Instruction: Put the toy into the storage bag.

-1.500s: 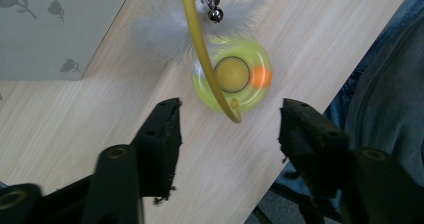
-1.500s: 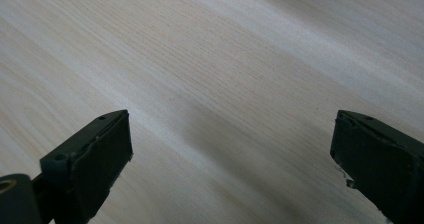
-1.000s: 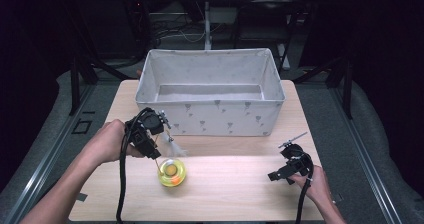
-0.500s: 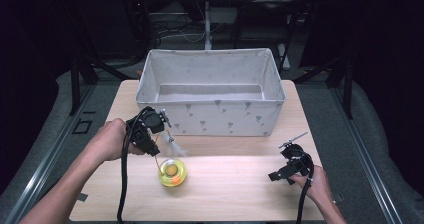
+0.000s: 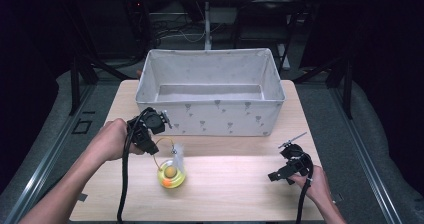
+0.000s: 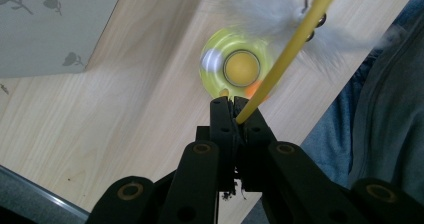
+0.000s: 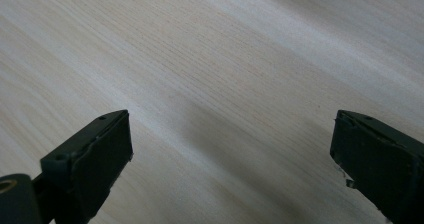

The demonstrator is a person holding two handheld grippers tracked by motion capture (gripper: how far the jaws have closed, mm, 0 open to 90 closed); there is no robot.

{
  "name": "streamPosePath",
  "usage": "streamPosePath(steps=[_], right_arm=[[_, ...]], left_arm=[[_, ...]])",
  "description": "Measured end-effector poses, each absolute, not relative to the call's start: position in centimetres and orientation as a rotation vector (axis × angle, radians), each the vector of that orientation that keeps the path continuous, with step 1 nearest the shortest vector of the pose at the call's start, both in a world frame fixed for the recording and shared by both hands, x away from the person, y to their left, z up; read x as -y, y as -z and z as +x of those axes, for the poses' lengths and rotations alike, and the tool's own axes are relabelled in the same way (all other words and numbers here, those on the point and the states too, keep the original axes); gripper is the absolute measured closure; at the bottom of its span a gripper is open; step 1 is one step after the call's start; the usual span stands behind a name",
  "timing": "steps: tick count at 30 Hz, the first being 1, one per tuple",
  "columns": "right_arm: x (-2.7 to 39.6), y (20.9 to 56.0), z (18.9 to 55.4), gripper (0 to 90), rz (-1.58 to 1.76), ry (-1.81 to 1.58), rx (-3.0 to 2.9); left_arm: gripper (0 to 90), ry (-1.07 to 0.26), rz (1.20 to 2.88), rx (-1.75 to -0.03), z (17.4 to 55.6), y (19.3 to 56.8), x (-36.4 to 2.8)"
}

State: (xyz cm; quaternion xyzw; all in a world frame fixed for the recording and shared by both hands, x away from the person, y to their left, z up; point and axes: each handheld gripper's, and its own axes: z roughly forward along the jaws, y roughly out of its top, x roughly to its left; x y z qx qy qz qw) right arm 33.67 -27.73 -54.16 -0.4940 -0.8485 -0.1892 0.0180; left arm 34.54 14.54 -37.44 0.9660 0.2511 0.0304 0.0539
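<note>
Left gripper [image 6: 231, 101] is up off the table [image 5: 240, 194], jaws pressed together on a thin yellow wand [image 6: 290, 54] — you can see the stick coming out right between the tips. The wand loops down to a toy [image 5: 171, 173]: a yellow-green round base with an orange-yellow ball in the middle and a white feather [image 5: 179, 151] beside it. The toy looks blurred, and sits just in front of the left hand [image 5: 110, 140], near the front middle of the table. Behind it stands the grey bin [image 5: 210, 121], with small flower prints on its front wall, well apart from the toy. Over on the right, the other gripper [image 7: 230, 154] sits low near the front right corner of the wood, jaws spread wide, bare tabletop between them.
</note>
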Motion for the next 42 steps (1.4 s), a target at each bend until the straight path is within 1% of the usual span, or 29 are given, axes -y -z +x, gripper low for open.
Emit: streamPosePath(steps=[4,18,42], right_arm=[[27.8,54.1,33.7,3.1,-1.523,0.572,2.646],[27.9,54.1,33.7,3.1,-1.525,0.57,2.641],[27.8,54.2,33.7,3.1,-1.535,0.59,2.634]], left_arm=[[87.5,-0.089,2.954,-0.75,34.5,37.4,-14.4],[87.9,-0.142,3.006,-0.682,34.6,36.6,-13.5],[87.9,-0.242,3.01,-0.694,34.6,32.1,-14.6]])
